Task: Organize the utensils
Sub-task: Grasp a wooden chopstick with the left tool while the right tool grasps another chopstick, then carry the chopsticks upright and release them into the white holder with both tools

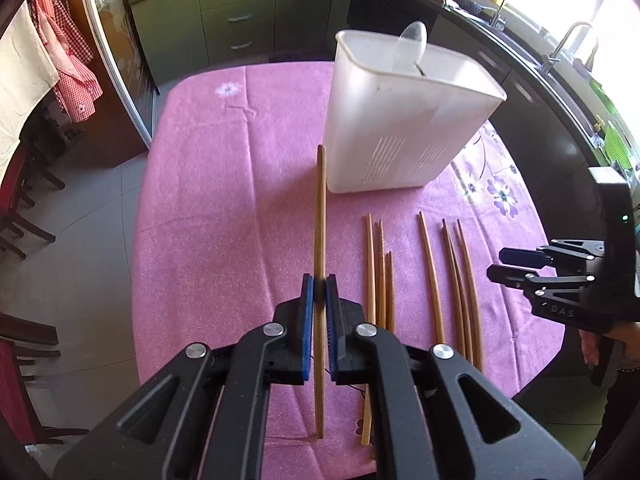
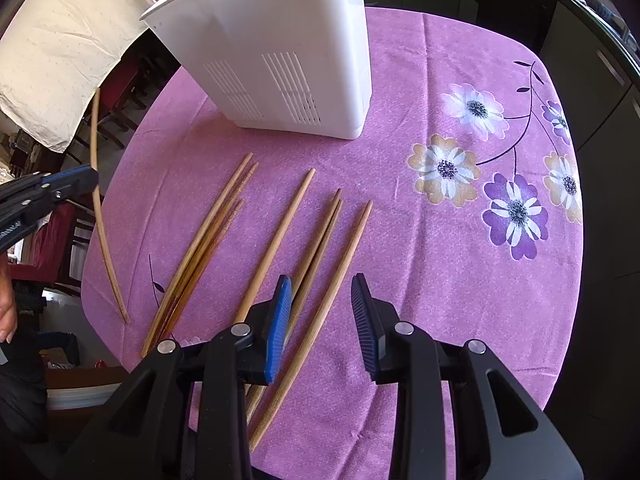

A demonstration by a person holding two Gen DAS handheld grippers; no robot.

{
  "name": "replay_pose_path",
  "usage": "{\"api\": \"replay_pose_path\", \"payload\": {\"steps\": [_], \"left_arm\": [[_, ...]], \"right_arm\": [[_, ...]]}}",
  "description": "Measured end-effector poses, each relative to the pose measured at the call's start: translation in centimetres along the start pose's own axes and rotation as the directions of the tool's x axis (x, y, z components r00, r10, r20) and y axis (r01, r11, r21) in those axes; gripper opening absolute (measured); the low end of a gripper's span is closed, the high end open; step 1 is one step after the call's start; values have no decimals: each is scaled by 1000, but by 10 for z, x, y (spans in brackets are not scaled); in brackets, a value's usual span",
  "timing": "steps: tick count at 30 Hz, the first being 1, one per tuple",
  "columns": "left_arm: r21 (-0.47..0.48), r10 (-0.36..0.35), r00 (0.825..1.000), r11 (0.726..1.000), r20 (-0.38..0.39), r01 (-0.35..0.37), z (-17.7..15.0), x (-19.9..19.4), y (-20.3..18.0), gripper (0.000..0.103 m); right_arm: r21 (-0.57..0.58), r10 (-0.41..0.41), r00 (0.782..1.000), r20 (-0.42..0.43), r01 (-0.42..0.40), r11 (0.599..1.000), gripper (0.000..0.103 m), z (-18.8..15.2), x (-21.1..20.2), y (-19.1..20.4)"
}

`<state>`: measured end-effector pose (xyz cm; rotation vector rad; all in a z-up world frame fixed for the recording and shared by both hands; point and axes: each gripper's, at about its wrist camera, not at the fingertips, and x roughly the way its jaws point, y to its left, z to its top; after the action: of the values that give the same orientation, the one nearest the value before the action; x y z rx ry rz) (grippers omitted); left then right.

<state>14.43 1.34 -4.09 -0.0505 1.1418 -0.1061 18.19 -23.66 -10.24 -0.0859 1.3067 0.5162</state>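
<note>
1. Progress looks early. The white plastic holder stands at the far side of the table and shows only one pale spoon poking above its rim; whether any chopsticks are already inside cannot be told.
2. One chopstick is off the cloth, pinched between the narrow jaws of the left gripper and held roughly upright — to the left of the holder, not yet over it.
3. Seven loose chopsticks lie on the near part of the table, in a group of three, a single one, a touching pair and another single.
4. The right gripper hovers over the rightmost of them, jaws partly apart and holding nothing.
5. Materials: slim tapered sticks in light and darker wood; ribbed blue pads on black fingers; a rigid, boxy holder with slotted vents low on its walls — and a soft pink cloth printed with flowers.
</note>
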Motion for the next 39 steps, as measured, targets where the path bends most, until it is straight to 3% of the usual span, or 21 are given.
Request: {"api": "replay_pose_path", "payload": {"steps": [10,16,24,32,39], "left_arm": [[12,15,991,1000,135,-16,1,-43,-2,6],[22,15,988,1000,152,-19,0,-45,-3,6],[30,18,982,999,186,-24,-1,-52,-1,6],[40,18,982,999,188,-26,-2,-54,-2,6],[52,29,982,998,186,-40,-3,-54,-5,6]], "right_arm": [[16,-53,995,-80,54,998,31,7,20,-4],[31,-76,987,-140,81,996,21,10,41,-2],[-5,-144,974,-178,145,989,17,20,61,16],[-21,-154,980,-129,153,988,7,19,64,25],[-31,-95,993,73,97,995,7,11,-2,29]]}}
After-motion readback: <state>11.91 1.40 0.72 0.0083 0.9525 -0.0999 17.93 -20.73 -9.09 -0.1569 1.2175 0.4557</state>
